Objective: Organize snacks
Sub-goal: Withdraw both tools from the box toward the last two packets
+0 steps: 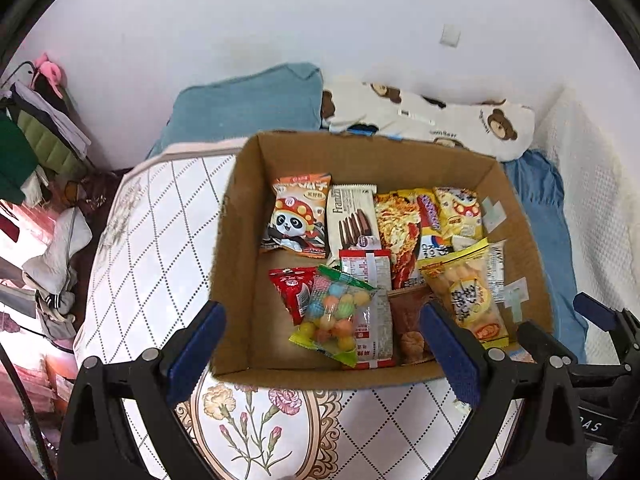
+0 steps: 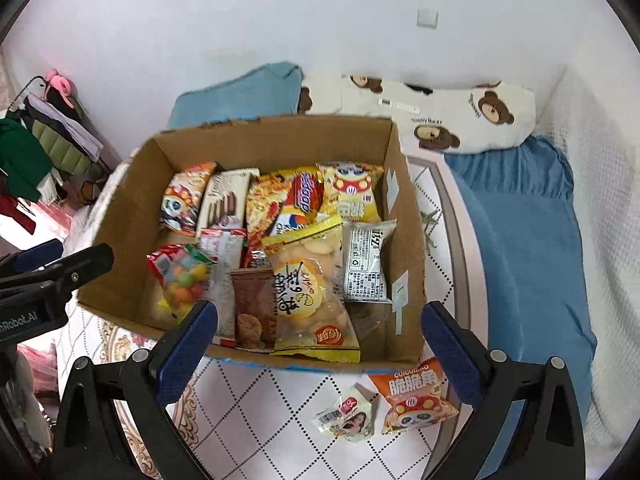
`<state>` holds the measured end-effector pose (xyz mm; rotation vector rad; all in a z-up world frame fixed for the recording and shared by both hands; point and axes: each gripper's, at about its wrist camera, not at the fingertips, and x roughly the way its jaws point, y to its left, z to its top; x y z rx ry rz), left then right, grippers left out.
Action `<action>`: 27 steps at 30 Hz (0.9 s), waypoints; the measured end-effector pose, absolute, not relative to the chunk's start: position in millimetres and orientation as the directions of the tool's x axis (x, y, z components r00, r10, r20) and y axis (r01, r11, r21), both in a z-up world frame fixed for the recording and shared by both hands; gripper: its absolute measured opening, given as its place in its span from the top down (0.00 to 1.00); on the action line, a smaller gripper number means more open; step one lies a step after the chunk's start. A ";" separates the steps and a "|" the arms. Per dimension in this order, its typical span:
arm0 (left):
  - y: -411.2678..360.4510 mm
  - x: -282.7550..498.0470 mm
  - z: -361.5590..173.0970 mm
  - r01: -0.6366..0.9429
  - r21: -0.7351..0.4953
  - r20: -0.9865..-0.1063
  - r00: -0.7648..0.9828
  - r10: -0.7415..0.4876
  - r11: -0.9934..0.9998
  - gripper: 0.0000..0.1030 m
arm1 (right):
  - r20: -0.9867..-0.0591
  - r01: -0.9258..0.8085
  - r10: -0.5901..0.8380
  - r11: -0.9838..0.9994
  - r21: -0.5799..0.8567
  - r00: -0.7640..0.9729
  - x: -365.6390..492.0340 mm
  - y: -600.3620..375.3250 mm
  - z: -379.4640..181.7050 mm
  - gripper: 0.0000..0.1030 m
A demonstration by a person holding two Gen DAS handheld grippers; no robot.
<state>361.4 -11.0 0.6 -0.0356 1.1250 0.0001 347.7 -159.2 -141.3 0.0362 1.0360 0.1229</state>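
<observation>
Nearest the right camera, the right gripper hung with its fingers spread wide and nothing between them, above the near rim of the cardboard box. Just on the near side of that rim, two packets lay loose on the patterned mattress: an orange packet with a cartoon face and, to its left, a small pale packet. Judging by the task, these two were what remained to be put away, and the spread fingers suited a reach down to either.

The left gripper was likewise spread and empty, held over the box's near left part, probably waiting clear of the other tool.

Inside the box the snacks lay in rough rows: a clear candy bag and a yellow-edged biscuit bag near, a brown cookie packet between them, then a panda packet and a wafer bar farther back. The box was crowded, so free floor showed mainly at its near left corner.

Beyond it lay a bear-print pillow and a blue blanket on the right; neither blocked the way.
</observation>
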 end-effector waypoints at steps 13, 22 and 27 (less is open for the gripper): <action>-14.8 292.2 47.9 -0.023 -0.058 -0.828 0.559 -0.035 0.998 0.04 | -0.769 -0.096 0.153 0.988 0.119 0.620 276.5 -159.5 -89.6 0.00; -24.8 273.7 47.7 -0.033 -0.064 -0.814 0.580 -0.033 0.997 0.04 | -0.761 -0.079 0.186 0.981 0.176 0.621 247.9 -167.7 -87.7 0.00; -40.7 266.7 5.4 -0.003 -0.020 -0.865 0.501 -0.016 1.000 0.04 | -0.843 0.006 0.176 0.978 0.207 0.509 230.4 -194.6 -151.6 0.00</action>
